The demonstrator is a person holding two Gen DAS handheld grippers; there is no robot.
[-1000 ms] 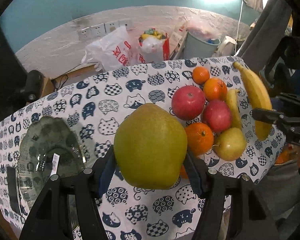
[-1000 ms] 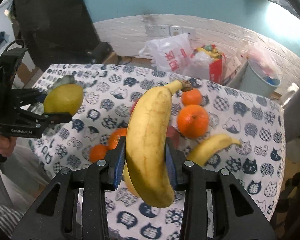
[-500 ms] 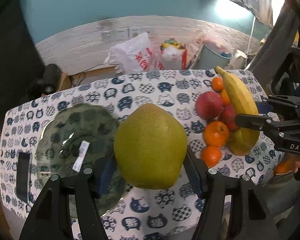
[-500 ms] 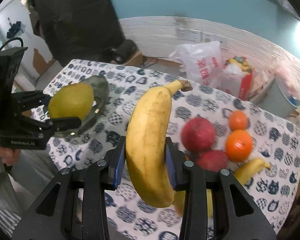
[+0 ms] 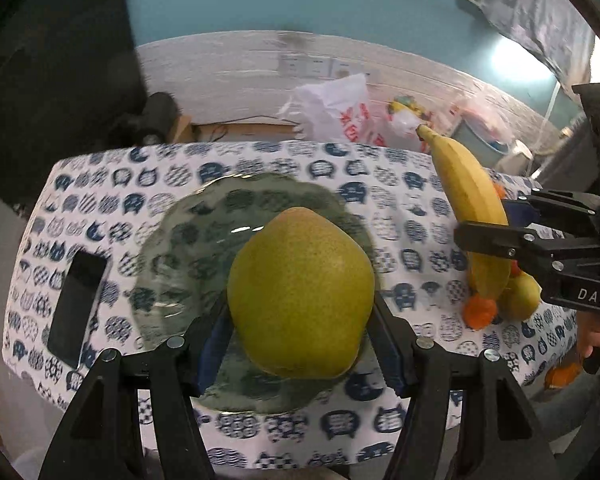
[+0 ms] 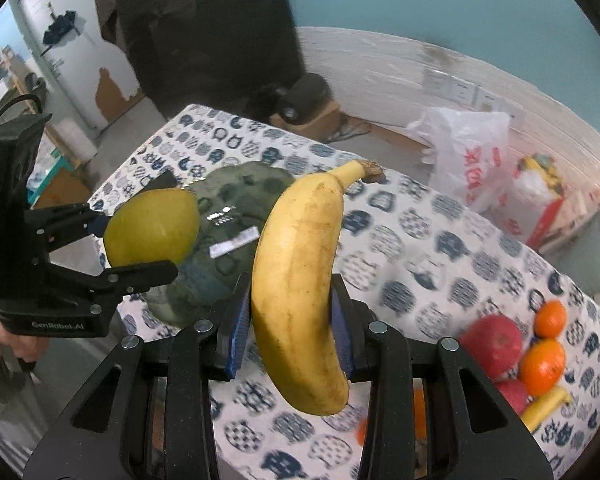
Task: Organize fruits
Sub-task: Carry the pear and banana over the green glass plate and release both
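Observation:
My left gripper (image 5: 300, 344) is shut on a green pear (image 5: 300, 296) and holds it in the air over the near half of a green glass plate (image 5: 188, 248). My right gripper (image 6: 290, 340) is shut on a yellow banana (image 6: 296, 280) and holds it above the table, right of the plate (image 6: 236, 200). The banana (image 5: 470, 208) and right gripper (image 5: 512, 224) show at the right of the left wrist view. The pear (image 6: 152, 230) and left gripper (image 6: 112, 244) show at the left of the right wrist view.
The table wears a cat-print cloth (image 5: 340, 168). A black phone (image 5: 76, 300) lies left of the plate. Red apples (image 6: 490, 344), oranges (image 6: 542, 360), another banana (image 6: 544, 402) and a pear (image 5: 518, 296) lie at the table's right end. Bags (image 6: 472, 156) stand behind.
Both grippers have swung left with their fruit. The pear now hangs over the plate, and the banana has come from above the fruit pile to beside the plate.

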